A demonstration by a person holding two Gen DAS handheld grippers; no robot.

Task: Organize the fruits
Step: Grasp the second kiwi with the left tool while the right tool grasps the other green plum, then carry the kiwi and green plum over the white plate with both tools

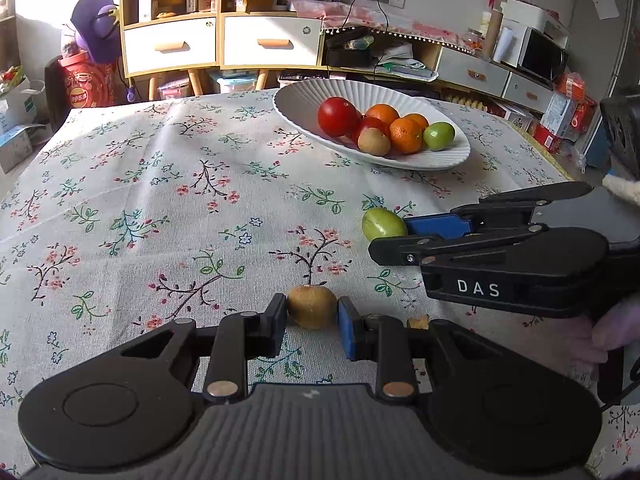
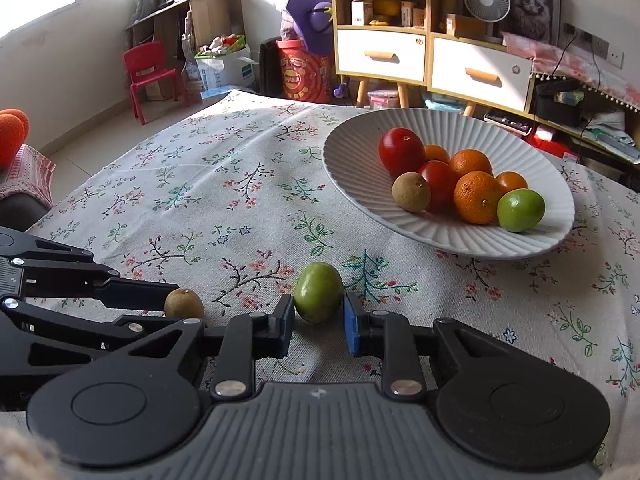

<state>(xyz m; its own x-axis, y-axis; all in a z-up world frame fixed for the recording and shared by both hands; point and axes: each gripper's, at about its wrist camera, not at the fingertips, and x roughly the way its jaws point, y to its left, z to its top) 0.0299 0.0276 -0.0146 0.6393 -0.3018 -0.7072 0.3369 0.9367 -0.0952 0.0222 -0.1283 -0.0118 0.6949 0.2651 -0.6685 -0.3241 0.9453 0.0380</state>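
Nearest us on the bench, our left gripper (image 1: 312,314) clamped the kiwi (image 1: 312,306), our right gripper's (image 2: 319,312) jaws touching the green fruit (image 2: 319,292). Both seemed light, roundish; we'd hold across middles. Beyond sat the plate (image 2: 360,200).

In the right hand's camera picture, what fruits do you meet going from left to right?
Brown kiwi → loose green fruit → red tomato at the bowl's back → bowl's green fruit, farthest right.

I see a floral cloth (image 1: 160,184) covering the worktop. Behind it: a shelf unit (image 2: 404,24) with two drawers, a fan (image 2: 486,0), a red chair (image 2: 150,76).
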